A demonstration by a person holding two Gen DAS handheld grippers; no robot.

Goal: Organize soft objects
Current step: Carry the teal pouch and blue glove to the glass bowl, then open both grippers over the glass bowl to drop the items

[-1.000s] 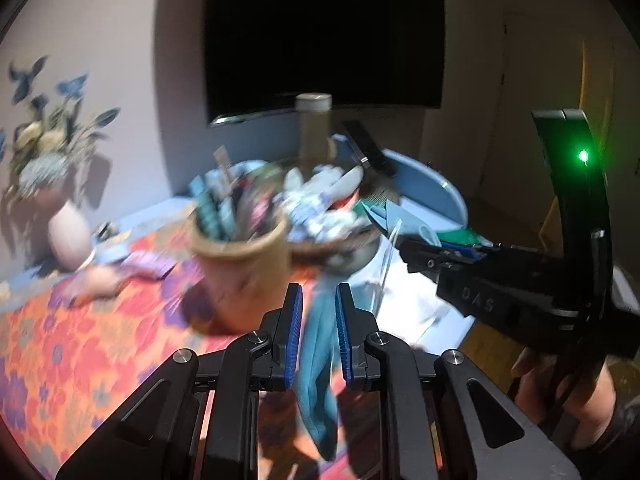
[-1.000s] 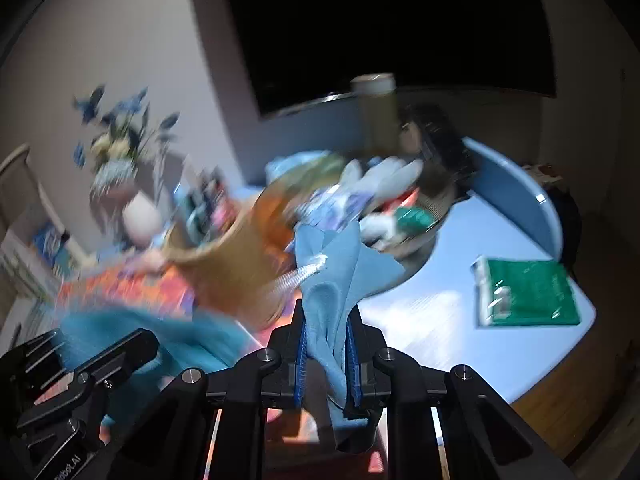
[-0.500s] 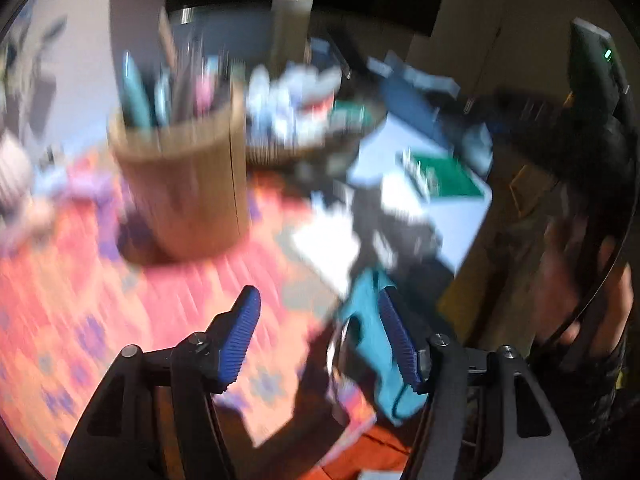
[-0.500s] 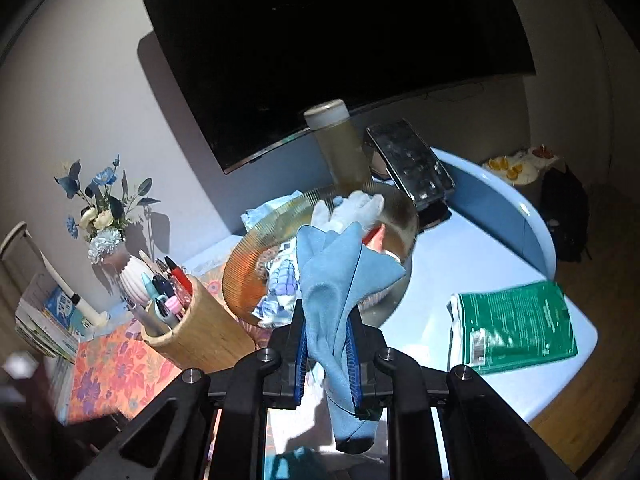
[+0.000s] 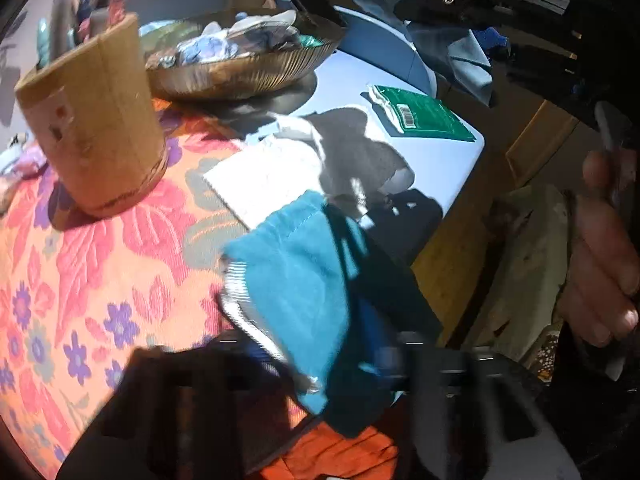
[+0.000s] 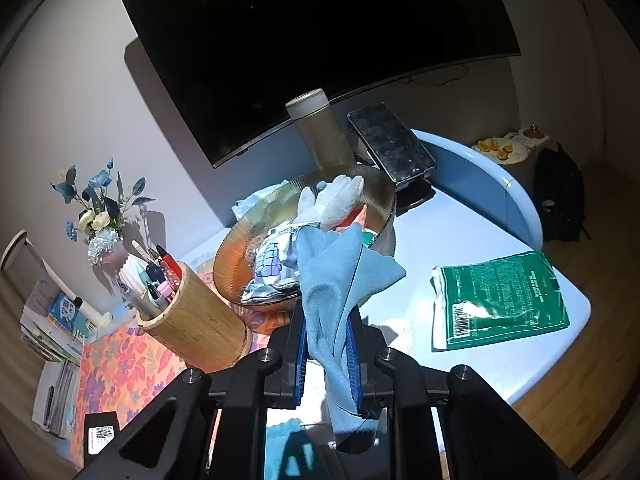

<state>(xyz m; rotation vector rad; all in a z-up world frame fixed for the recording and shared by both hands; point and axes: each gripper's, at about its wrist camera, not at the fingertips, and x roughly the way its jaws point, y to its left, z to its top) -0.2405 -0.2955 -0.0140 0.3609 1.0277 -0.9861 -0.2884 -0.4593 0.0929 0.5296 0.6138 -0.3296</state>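
A teal cloth (image 5: pixel 296 280) lies at the table's near edge, over the floral tablecloth (image 5: pixel 80 260). My left gripper (image 5: pixel 316 356) points down at it, blurred; its jaws are closing with the teal cloth bunched between them. My right gripper (image 6: pixel 326 344) is shut on a light blue cloth (image 6: pixel 340 276), held up in front of the ribbed bowl (image 6: pixel 240 248). That bowl (image 5: pixel 240 76) holds several soft items, among them a white glove (image 6: pixel 336 200). In the left wrist view the light blue cloth (image 5: pixel 460 52) hangs at the top right.
A wooden pen holder (image 5: pixel 96 132) stands left of the bowl. A green packet (image 6: pixel 504 300) and a white napkin (image 5: pixel 264 180) lie on the blue table (image 6: pixel 460 240). Behind the bowl stand a bottle (image 6: pixel 320 136) and a phone (image 6: pixel 392 148). A person's hand (image 5: pixel 600 272) is at the right.
The left gripper dropped toward the table and tilted down, opened wide around the teal cloth, then closed on it again. The right gripper moved sideways, still holding the light blue cloth.
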